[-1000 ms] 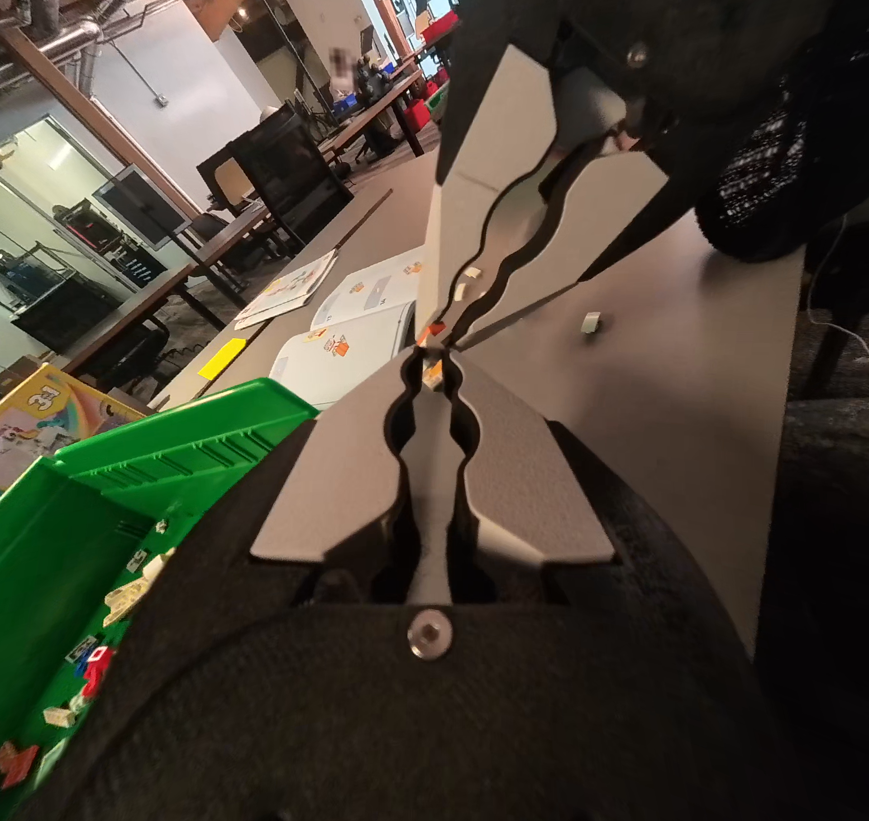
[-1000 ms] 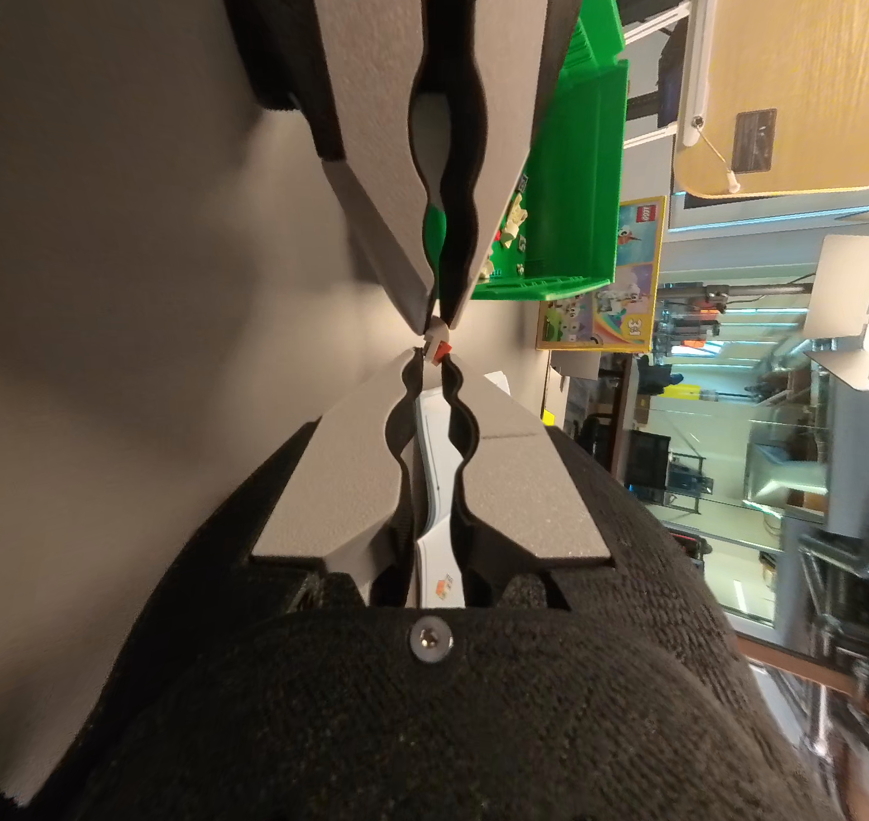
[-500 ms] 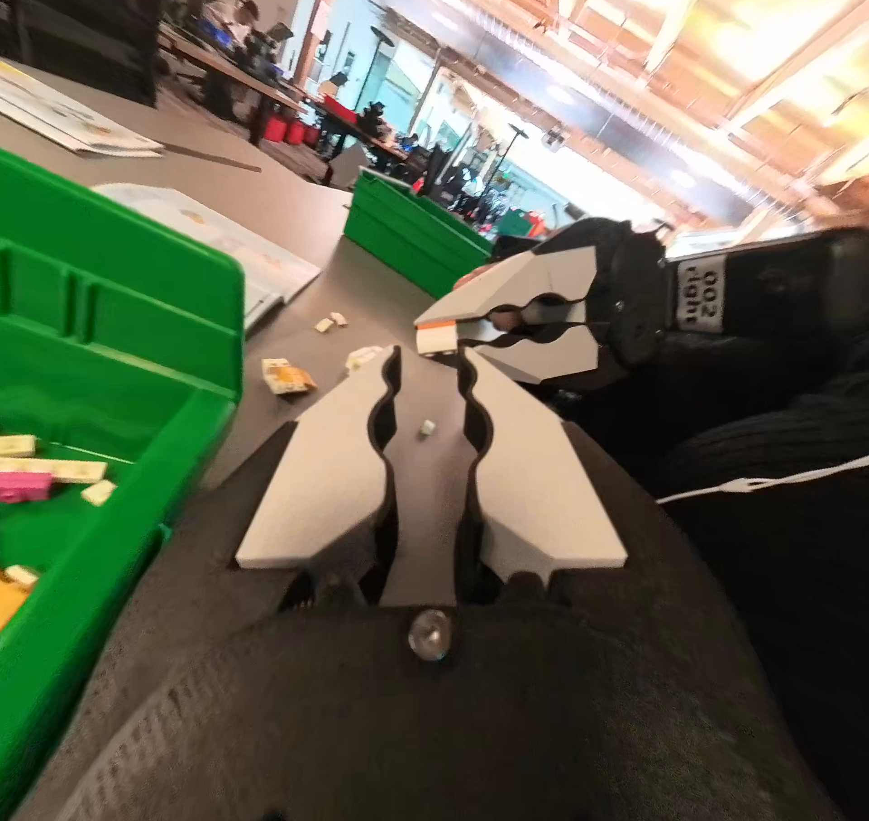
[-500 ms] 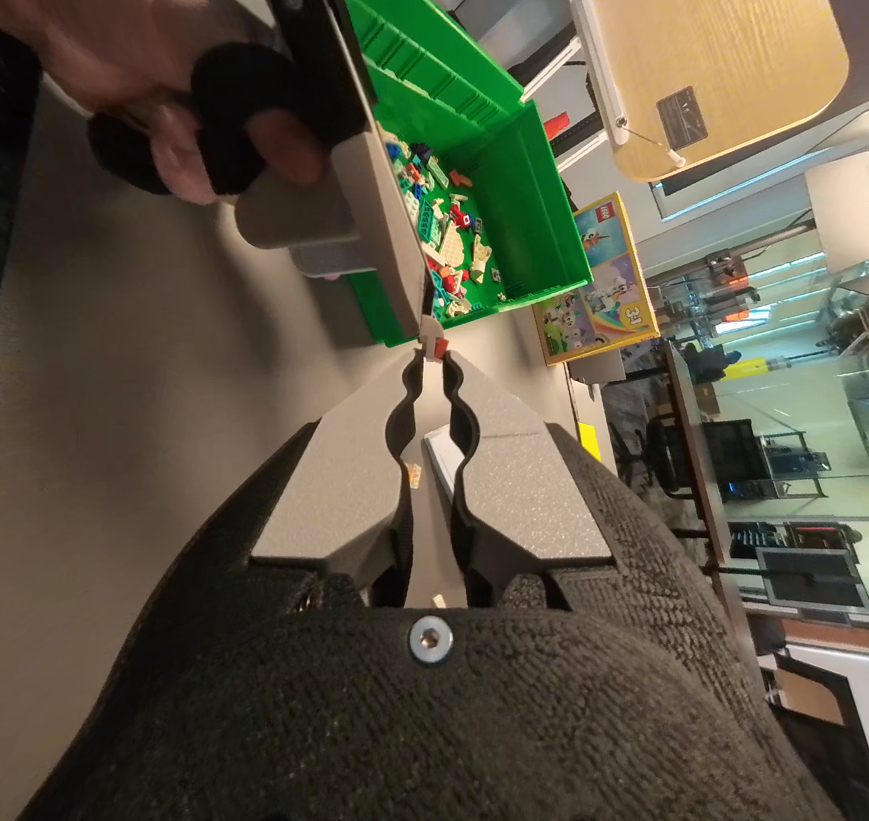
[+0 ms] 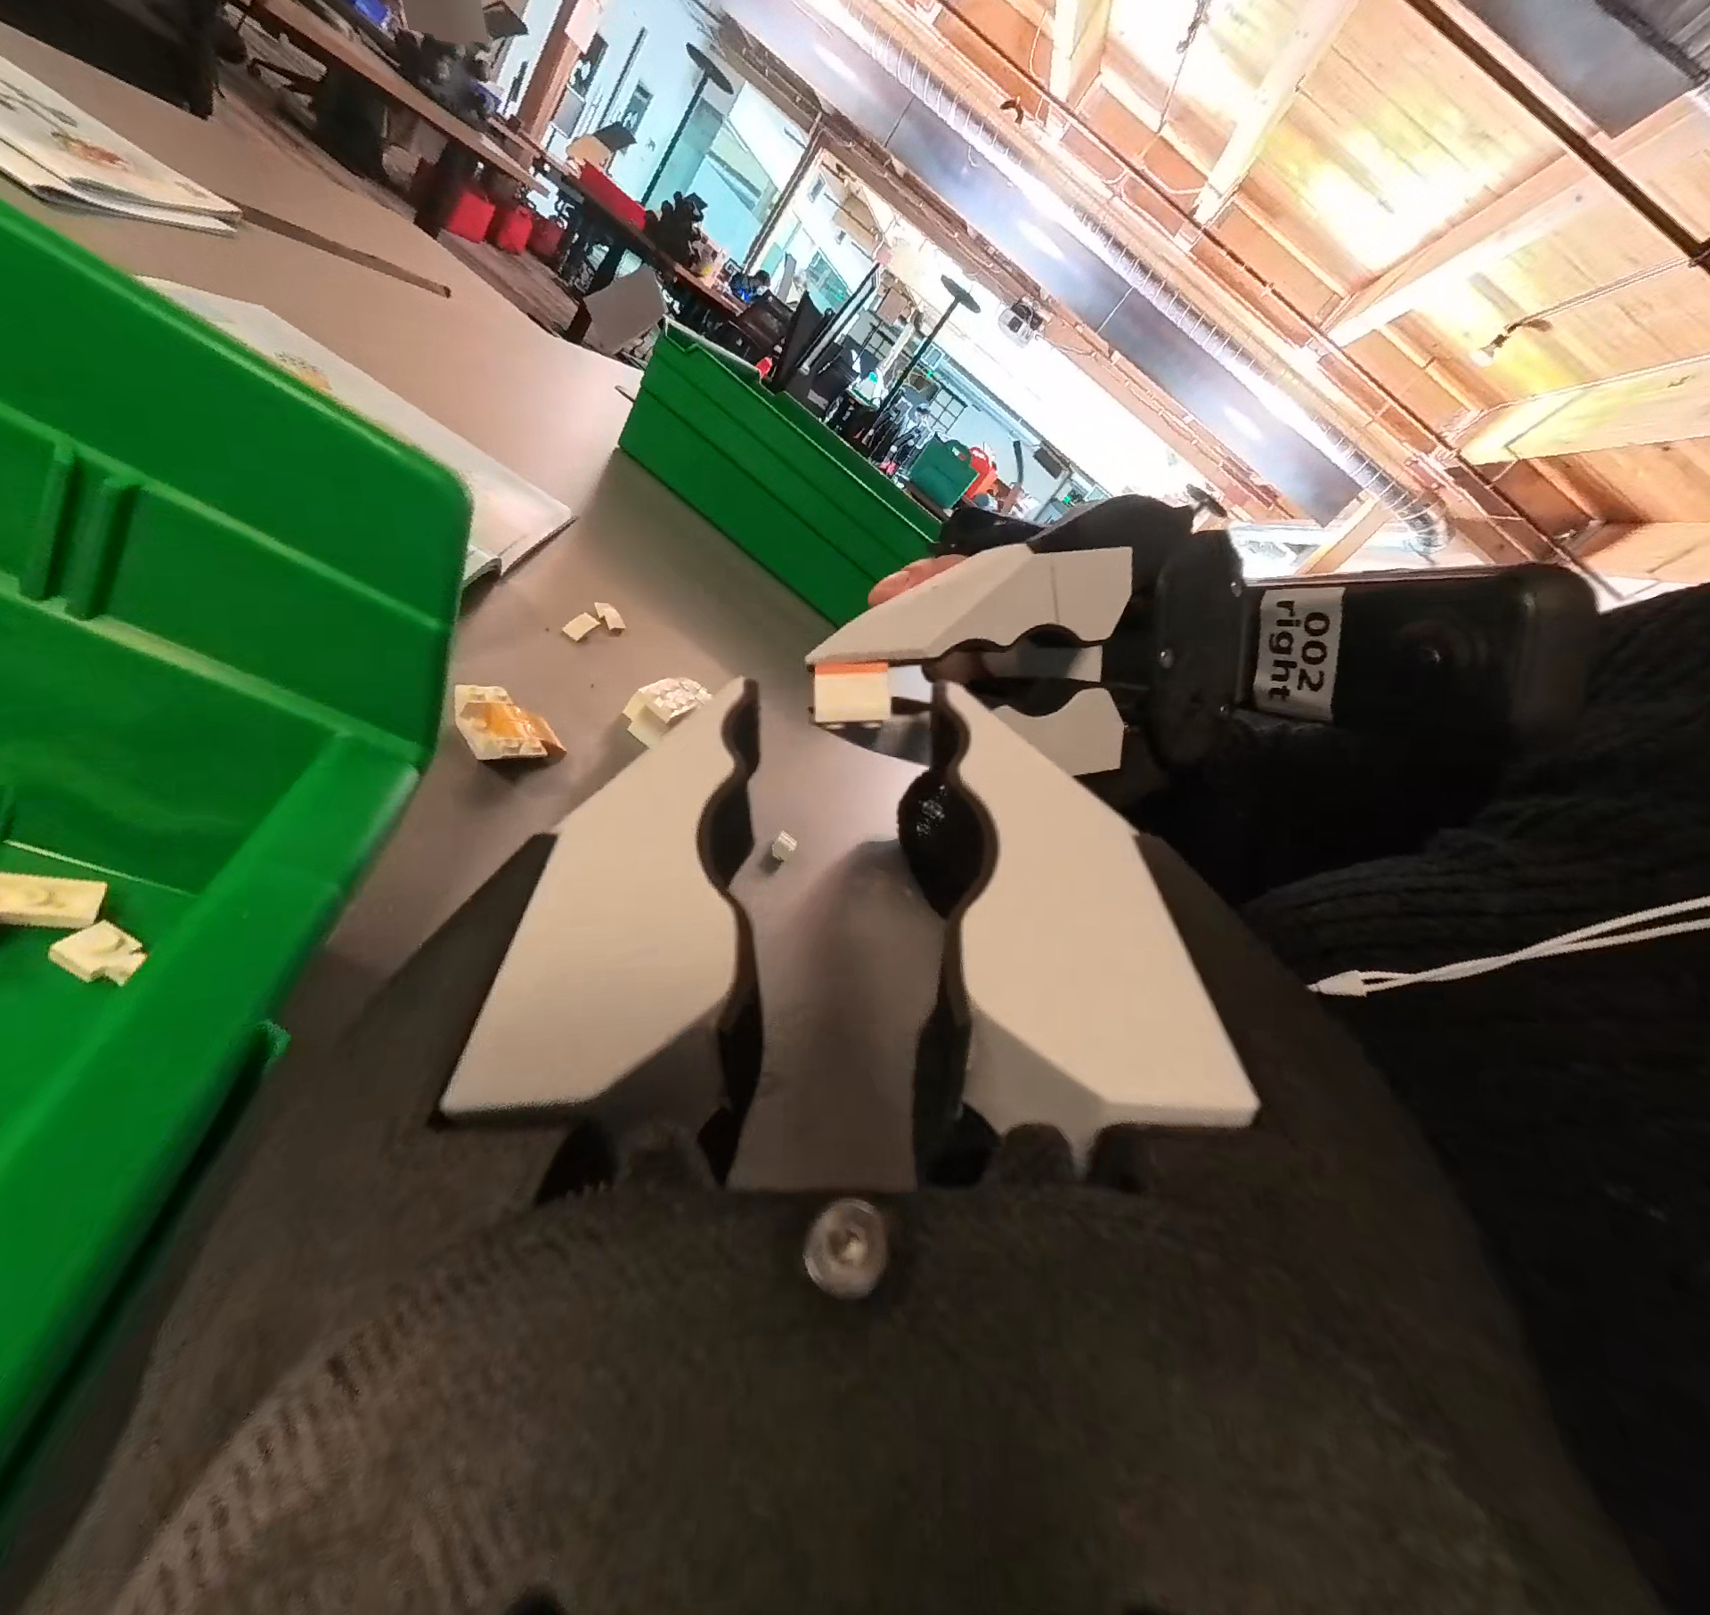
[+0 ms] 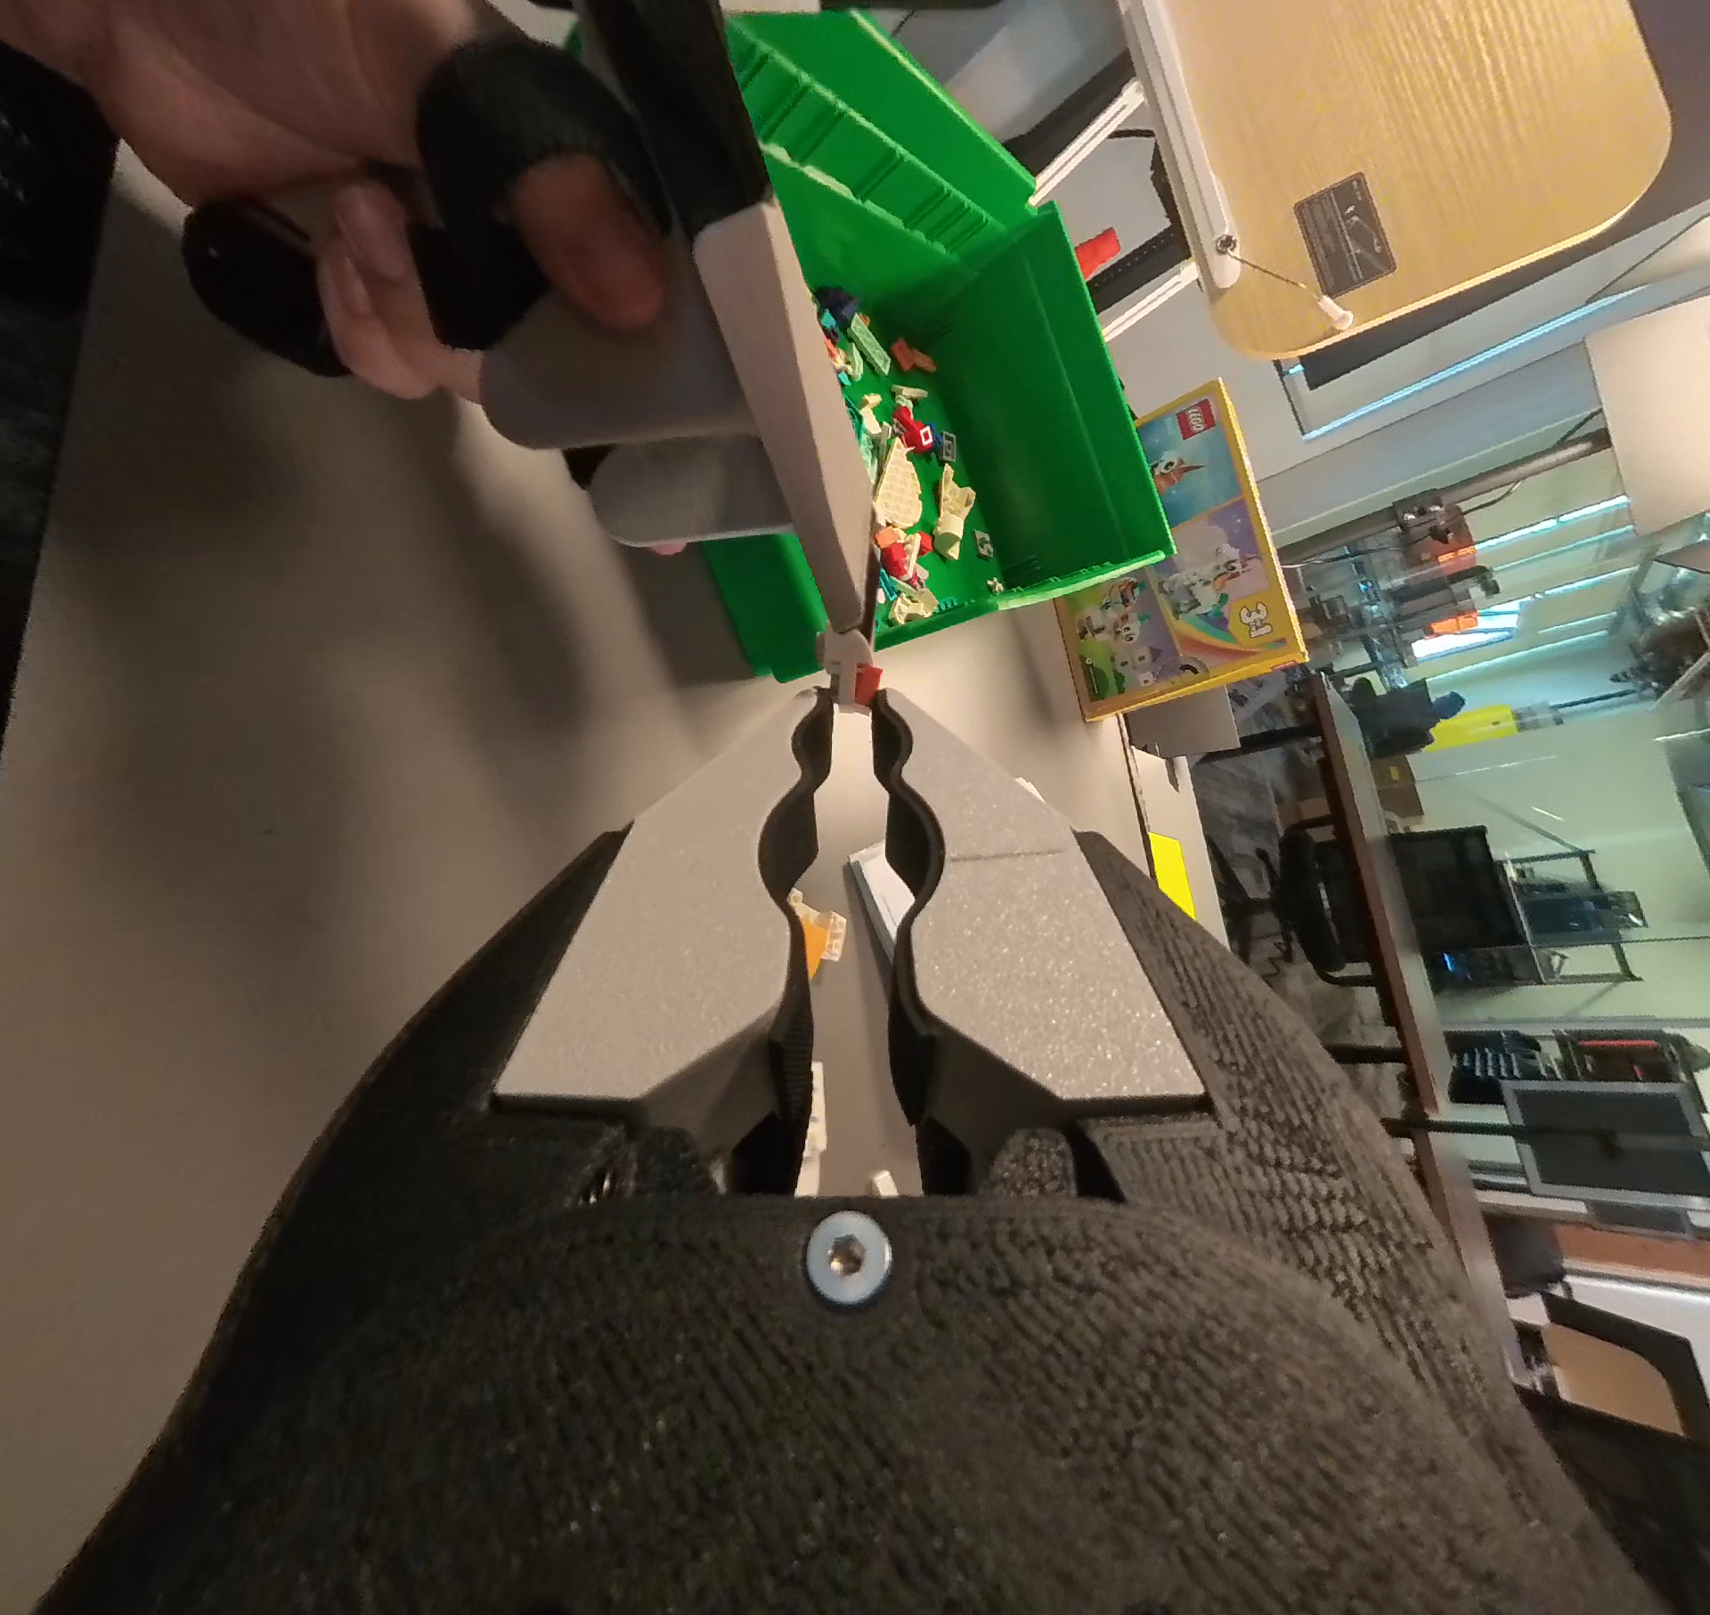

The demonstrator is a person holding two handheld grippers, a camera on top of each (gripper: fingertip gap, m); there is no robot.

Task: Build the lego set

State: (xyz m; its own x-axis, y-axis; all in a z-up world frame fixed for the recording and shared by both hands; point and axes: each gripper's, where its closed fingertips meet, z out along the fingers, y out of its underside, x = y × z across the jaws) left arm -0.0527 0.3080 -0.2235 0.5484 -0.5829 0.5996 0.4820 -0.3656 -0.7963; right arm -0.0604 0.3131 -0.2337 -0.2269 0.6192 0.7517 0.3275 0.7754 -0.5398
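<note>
A second ago the two grippers met tip to tip on one small piece; now the left gripper (image 5: 837, 710) has drawn back with its jaws spread and empty, while the right gripper (image 6: 847, 702) alone keeps the white-and-orange brick assembly (image 5: 849, 698) pinched at its fingertips, just above the grey table (image 5: 574, 552). Taking the green bin (image 5: 231, 552) of loose pieces as landmark: just beside its near corner lie a white-and-orange sub-build (image 5: 504, 724) and a white sloped piece (image 5: 668, 706), two small cream tiles (image 5: 594, 621) a little farther on, and one tiny pale stud (image 5: 783, 846) between the left fingers. An open instruction booklet (image 5: 504, 506) sits behind the bin, a second green bin (image 5: 768, 469) beyond it. A printed set box (image 6: 1180, 562) leans by the bin; both grippers carry white labels.
</note>
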